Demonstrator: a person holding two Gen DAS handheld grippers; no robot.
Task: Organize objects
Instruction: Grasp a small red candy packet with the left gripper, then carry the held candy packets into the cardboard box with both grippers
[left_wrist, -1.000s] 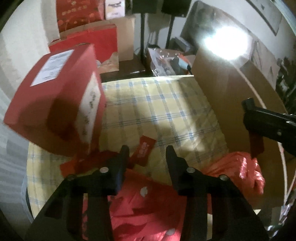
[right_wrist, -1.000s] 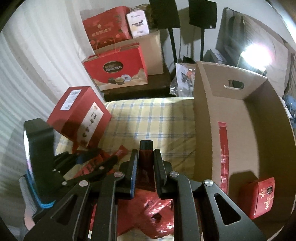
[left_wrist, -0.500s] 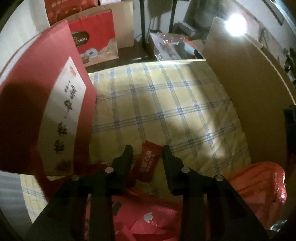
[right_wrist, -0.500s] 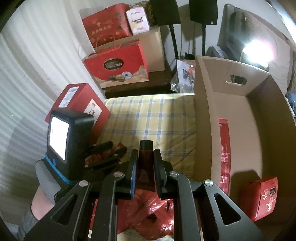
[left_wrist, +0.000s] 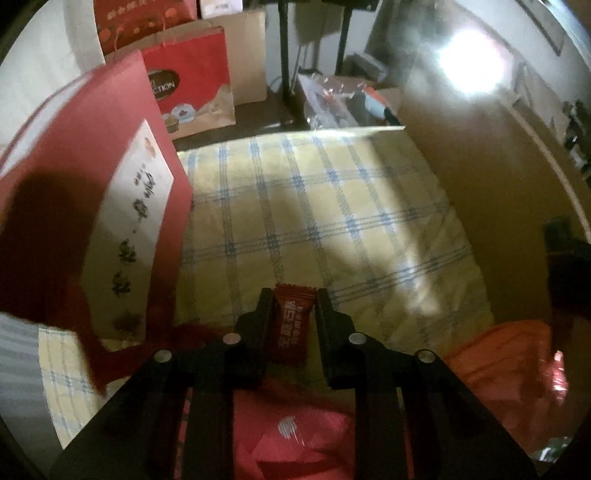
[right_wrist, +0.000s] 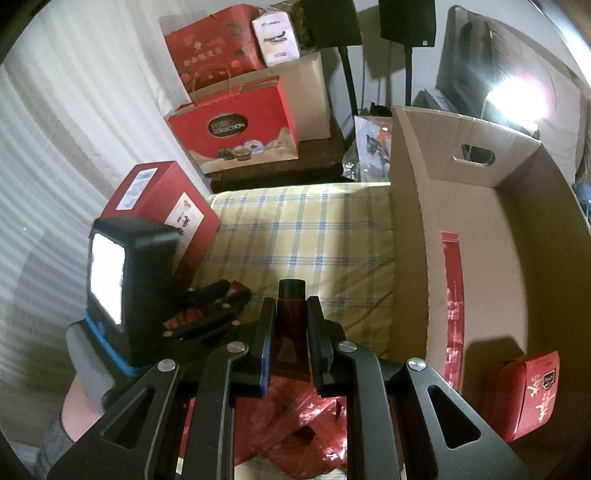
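My left gripper (left_wrist: 291, 299) has its fingers on both sides of a small red candy packet (left_wrist: 293, 323) on the checked cloth (left_wrist: 314, 206), pressing its edges. It also shows in the right wrist view (right_wrist: 227, 295), low over the red packets. My right gripper (right_wrist: 291, 306) is shut on a dark red tube with a black cap (right_wrist: 291, 325), held above the cloth, left of the open cardboard box (right_wrist: 410, 221). A red pouch (right_wrist: 524, 395) and a red strip (right_wrist: 452, 306) lie inside the box.
A large red box (left_wrist: 96, 206) stands tilted close on the left, also in the right wrist view (right_wrist: 162, 195). Red bags and packets (left_wrist: 295, 435) lie under the grippers. An orange-red bag (left_wrist: 506, 362) lies at the right. Gift bags (right_wrist: 236, 129) stand behind the cushion.
My left gripper moved forward and closed its fingers around the small red candy packet. The right gripper held still with the tube.
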